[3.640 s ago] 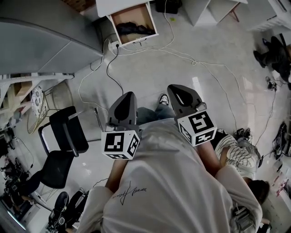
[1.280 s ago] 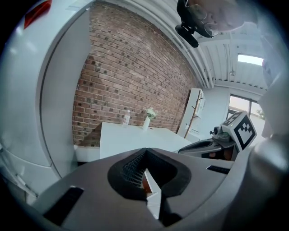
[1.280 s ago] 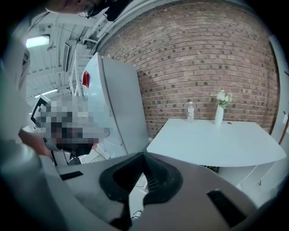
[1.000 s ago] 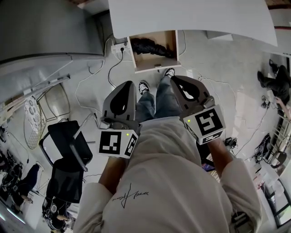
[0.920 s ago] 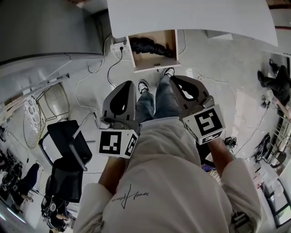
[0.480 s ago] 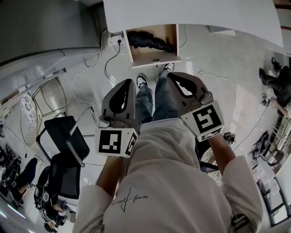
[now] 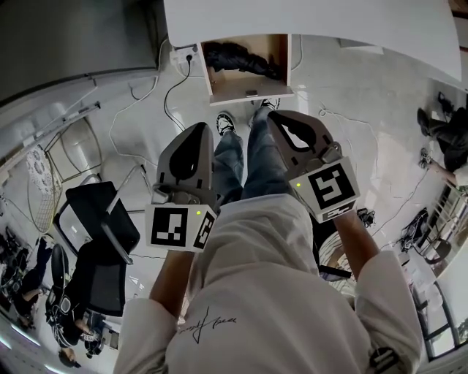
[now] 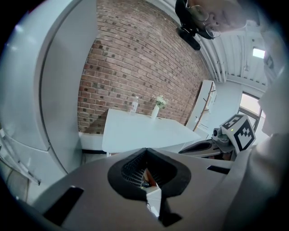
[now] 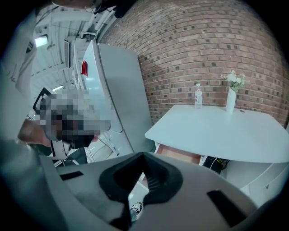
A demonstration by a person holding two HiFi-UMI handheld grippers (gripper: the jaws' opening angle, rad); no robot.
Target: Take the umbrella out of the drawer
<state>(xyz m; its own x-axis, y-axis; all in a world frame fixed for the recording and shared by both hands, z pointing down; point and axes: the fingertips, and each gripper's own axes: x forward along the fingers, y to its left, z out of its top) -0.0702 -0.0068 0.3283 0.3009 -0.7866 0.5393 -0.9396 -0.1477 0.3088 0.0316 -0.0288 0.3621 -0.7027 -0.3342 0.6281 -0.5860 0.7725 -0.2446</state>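
**Head view.** The person stands facing a white table (image 7: 314, 22). Beneath its near edge the drawer (image 7: 252, 93) is pulled open, showing a wooden inside. The umbrella (image 7: 238, 57), a dark folded bundle, lies across the back of the drawer, well apart from both grippers. The left gripper (image 7: 196, 133) and right gripper (image 7: 281, 123) are held side by side above the person's legs and point towards the drawer. A black chair (image 7: 102, 230) stands at the left, and cables (image 7: 172, 98) trail over the pale floor.

**Left gripper view.** The left gripper (image 8: 146, 150) has its jaws brought together at the tips, with nothing between them. Beyond them are the table (image 8: 144, 131), a bottle (image 8: 134, 104) and a vase (image 8: 156, 111) against a brick wall (image 8: 135, 63).

**Right gripper view.** The right gripper (image 9: 143, 154) is likewise closed and empty. The open drawer (image 9: 178, 154) shows under the table (image 9: 226, 131); the umbrella cannot be seen here.
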